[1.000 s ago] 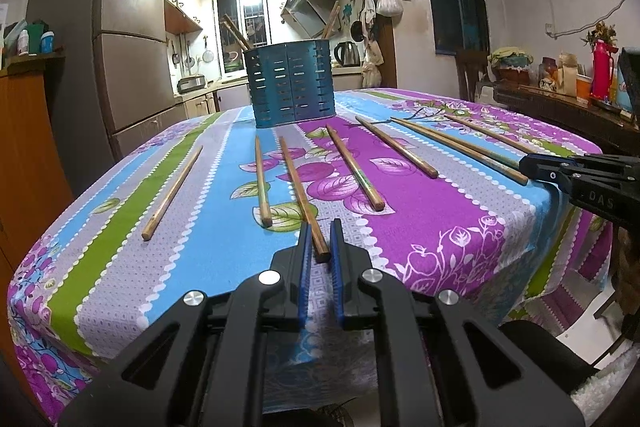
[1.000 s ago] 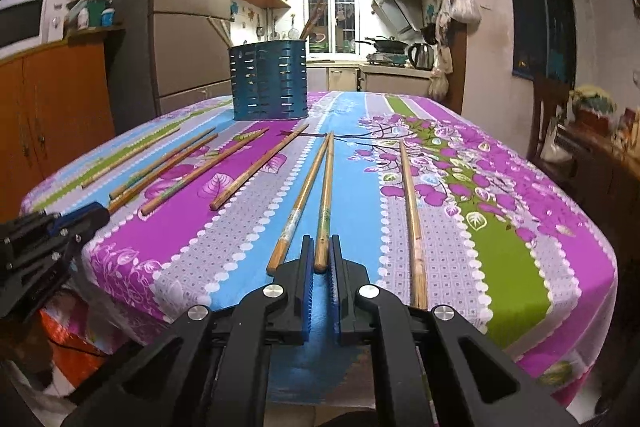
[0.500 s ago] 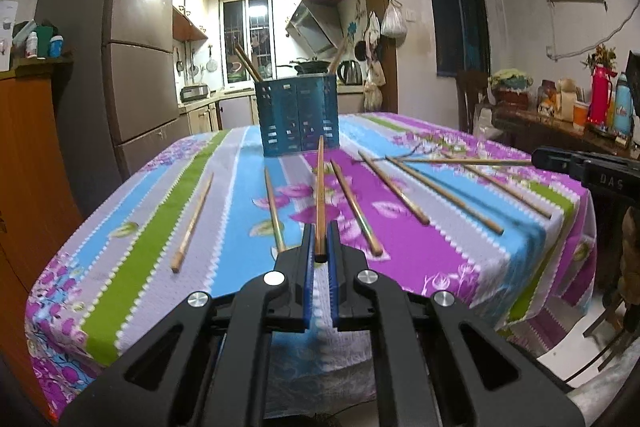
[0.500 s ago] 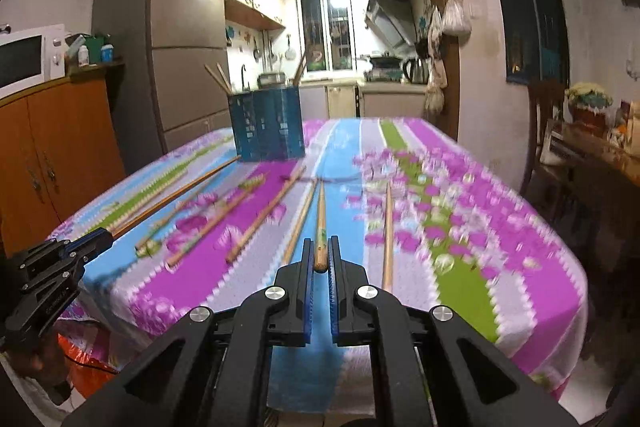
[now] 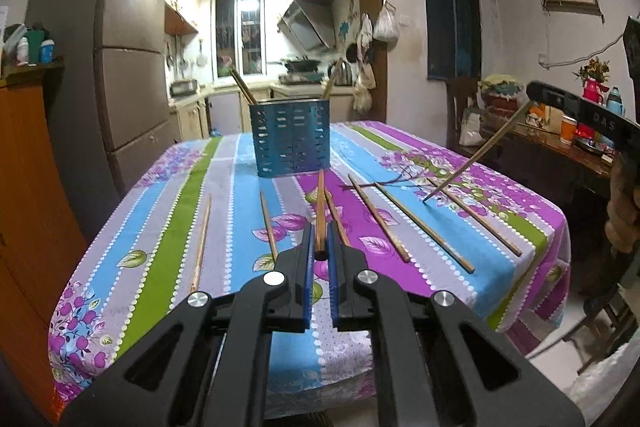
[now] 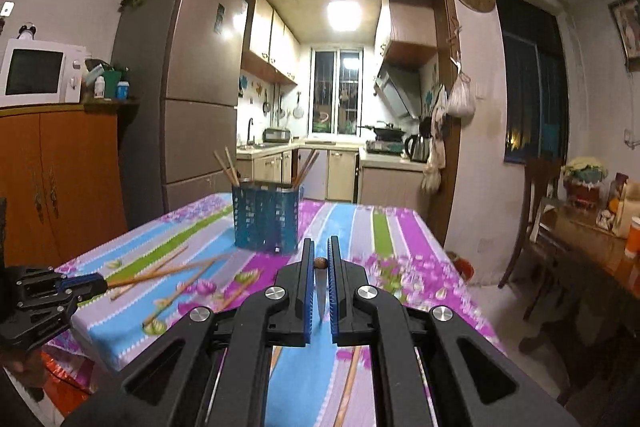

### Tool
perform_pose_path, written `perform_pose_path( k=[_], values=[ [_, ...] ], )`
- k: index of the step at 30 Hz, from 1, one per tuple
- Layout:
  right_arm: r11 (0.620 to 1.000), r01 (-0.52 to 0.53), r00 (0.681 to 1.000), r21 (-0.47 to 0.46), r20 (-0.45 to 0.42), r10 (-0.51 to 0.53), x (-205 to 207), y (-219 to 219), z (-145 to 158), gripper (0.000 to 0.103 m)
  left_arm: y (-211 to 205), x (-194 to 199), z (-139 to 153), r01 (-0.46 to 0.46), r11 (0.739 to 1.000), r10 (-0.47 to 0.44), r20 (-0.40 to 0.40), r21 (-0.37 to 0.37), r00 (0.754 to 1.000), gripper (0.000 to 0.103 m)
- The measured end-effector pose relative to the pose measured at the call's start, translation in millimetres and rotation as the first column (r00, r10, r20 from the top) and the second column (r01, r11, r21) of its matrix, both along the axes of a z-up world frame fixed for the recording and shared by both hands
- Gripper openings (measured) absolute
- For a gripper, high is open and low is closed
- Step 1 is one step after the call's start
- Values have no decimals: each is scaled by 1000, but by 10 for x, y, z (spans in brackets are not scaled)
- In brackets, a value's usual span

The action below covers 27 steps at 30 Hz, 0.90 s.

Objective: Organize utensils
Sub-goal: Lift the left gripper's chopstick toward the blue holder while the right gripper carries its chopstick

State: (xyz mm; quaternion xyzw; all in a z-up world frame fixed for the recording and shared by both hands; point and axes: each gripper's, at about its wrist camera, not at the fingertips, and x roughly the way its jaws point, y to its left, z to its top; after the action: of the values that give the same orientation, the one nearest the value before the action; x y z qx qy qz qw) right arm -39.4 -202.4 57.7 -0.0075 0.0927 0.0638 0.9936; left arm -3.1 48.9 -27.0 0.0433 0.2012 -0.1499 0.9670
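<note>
Change: a second ago both chopsticks lay flat on the tabletop [image 5: 532,223]; now we have each one lifted clear of the cloth, and both wrist views sit higher, with more of the room above the holder [image 5: 290,139].
Left gripper [image 5: 320,247]: fingers closed on a chopstick [image 5: 319,211] by its thick end; the stick runs straight ahead toward the holder, tip just short of its base in this view.
Right gripper [image 6: 320,263]: fingers closed on the second chopstick [image 6: 320,262], seen end-on as a small brown round between the blue pads (from the left wrist view it slopes down from the right gripper, its tip over the cloth to the right of the holder).
Meaning: we judge both picks done; the carry to the holder comes next, and each stick must be tipped upright before it goes in.
Left to do: six sticks lie loose in front of the holder, fanned to its left and right; a few already stand inside it, leaning on the rim.
Chopsticks: slim, wood-coloured tapered rods, smooth and hard, thick at the gripped end.
Holder: blue box of sheet metal, we think, punched with rows of short slots, open on top, upright at the far end of the cloth.
Cloth: glossy, striped and flowered in purple, blue and green, hanging over the edges.
Pads: blue, ribbed.
</note>
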Motion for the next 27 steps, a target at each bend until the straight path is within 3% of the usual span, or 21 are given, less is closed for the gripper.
perform_pose_path(
  k=[14, 23, 27],
  values=[
    [998, -43, 999, 38, -4, 43, 235, -70, 199, 8, 43, 114, 280, 6, 1000, -6, 47, -11, 999, 5],
    [994, -95, 995, 57, -28, 96, 620, -126, 541, 8, 81, 494, 770, 24, 999, -23, 48, -24, 999, 5],
    [991, -117, 993, 66, -25, 119, 749, -139, 789, 8, 73, 649, 1152, 42, 999, -39, 81, -27, 996, 5]
  ],
)
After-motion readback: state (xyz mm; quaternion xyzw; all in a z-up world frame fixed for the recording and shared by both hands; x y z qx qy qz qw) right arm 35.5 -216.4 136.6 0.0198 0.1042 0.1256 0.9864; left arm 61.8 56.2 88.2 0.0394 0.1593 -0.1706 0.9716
